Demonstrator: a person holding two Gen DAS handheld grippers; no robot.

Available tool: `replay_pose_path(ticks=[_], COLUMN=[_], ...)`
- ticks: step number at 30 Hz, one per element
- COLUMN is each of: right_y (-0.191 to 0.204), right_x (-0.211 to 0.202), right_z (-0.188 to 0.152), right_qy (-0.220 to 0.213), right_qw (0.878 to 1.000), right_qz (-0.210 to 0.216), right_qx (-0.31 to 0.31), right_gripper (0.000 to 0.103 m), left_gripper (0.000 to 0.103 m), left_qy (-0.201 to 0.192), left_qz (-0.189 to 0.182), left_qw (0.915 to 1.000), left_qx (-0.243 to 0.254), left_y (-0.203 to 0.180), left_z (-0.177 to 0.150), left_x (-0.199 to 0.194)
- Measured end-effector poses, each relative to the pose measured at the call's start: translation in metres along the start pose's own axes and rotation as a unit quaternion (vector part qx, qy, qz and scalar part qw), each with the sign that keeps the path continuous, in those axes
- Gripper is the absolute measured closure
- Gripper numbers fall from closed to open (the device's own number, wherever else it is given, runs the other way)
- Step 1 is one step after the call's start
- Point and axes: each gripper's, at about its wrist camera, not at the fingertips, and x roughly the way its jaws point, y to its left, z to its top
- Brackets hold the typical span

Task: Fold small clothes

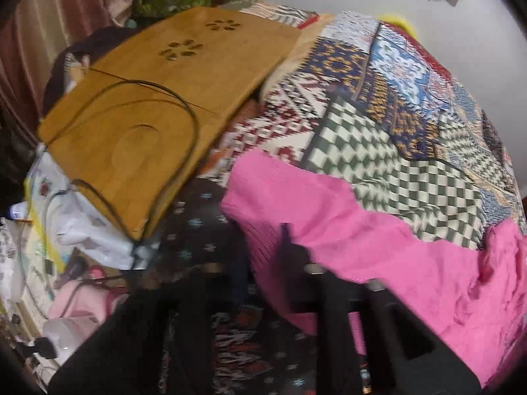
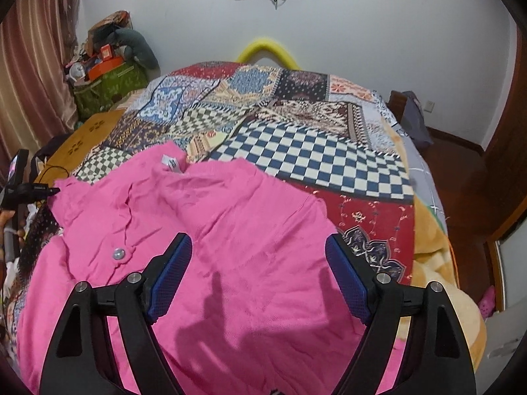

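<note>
Mostly patchwork bedspread (image 2: 306,151) fills both views, w/ a bamboo lap tray (image 1: 158,105) at its left edge. Pink top (image 2: 230,237) lies spread and rumpled on the near part of the bed, white neck label (image 2: 171,164) up. Right gripper (image 2: 258,275) hangs just over it, blue pads (image 2: 171,276) wide apart, nothing between. Left gripper (image 1: 286,247), blurred, is pinched closed at the top's edge; can't tell if cloth's caught.

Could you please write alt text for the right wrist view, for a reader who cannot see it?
A pink shirt lies spread and wrinkled on a patchwork bedspread, with the right hand-held gripper open above it, blue pads wide apart. A white label shows at the collar and a silver button on the front.
</note>
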Motion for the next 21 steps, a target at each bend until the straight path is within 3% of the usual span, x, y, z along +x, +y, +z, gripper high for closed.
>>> replay_pose_path(ticks=[5, 10, 14, 18, 21], right_y=[0.001, 0.0, 0.002, 0.006, 0.009], right_x=[0.01, 0.005, -0.001, -0.008, -0.014], right_z=[0.0, 0.001, 0.001, 0.004, 0.006], right_qy=[0.012, 0.007, 0.001, -0.006, -0.015], right_qw=[1.0, 1.0, 1.0, 1.0, 1.0], right_qz=[0.006, 0.001, 0.006, 0.011, 0.015], right_qx=[-0.005, -0.005, -0.005, -0.016, -0.022], right_gripper=[0.022, 0.022, 0.022, 0.022, 0.022], left_gripper=[0.094, 0.094, 0.094, 0.094, 0.094], left_qy=[-0.03, -0.078, -0.118, -0.123, -0.113], left_qz=[-0.012, -0.083, -0.146, -0.198, -0.217], left_qw=[0.9991, 0.9912, 0.9736, 0.9511, 0.9375], left_qx=[0.026, 0.067, 0.13, 0.203, 0.248], left_y=[-0.021, -0.066, -0.126, -0.191, -0.229], left_z=[0.003, 0.012, 0.011, -0.012, -0.036], left_x=[-0.019, -0.075, -0.132, -0.165, -0.17])
